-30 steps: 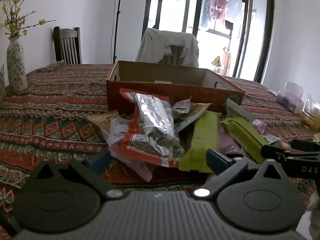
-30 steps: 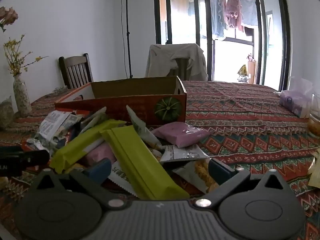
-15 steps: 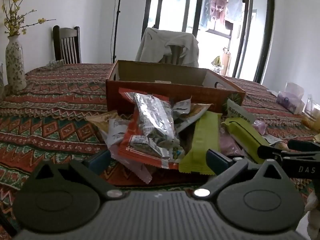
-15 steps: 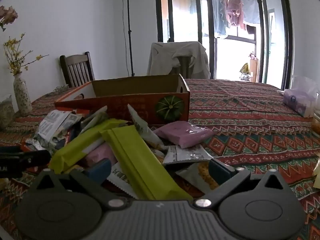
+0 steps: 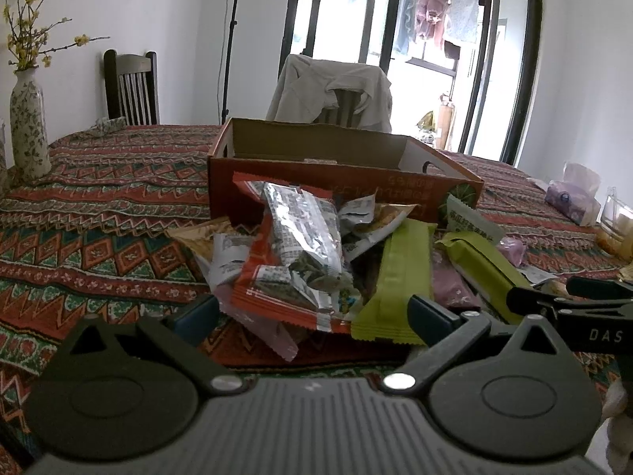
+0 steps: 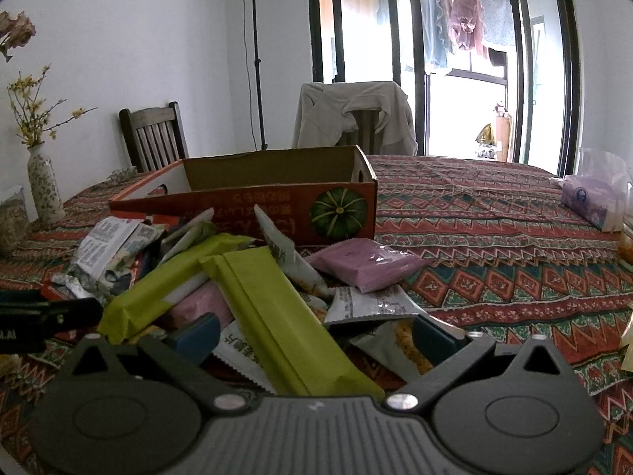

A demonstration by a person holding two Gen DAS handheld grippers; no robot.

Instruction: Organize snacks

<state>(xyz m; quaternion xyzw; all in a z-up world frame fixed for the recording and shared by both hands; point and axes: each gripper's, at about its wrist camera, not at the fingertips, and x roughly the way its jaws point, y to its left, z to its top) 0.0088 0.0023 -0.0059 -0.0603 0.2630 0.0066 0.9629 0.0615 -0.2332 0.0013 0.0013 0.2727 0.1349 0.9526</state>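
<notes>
Both grippers, left (image 5: 312, 310) & right (image 6: 314, 334), hang w/ jaws apart, holding nothing, low before the heap of crinkly foil & plastic snack packets (image 5: 316, 253) on the patterned tablecloth. Risk: nipping an overlapped packet drags neighbours off. The orange open-top cardboard box (image 6: 253, 198) behind looks empty, tho its floor's hidden.

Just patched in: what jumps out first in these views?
A jumbled heap of snack packets sits on the patterned tablecloth, two long lime-green bars on top. Right behind it stands an open orange cardboard box with a pumpkin picture. Both hand-held grippers, left and right, are open at the heap's near edge.
</notes>
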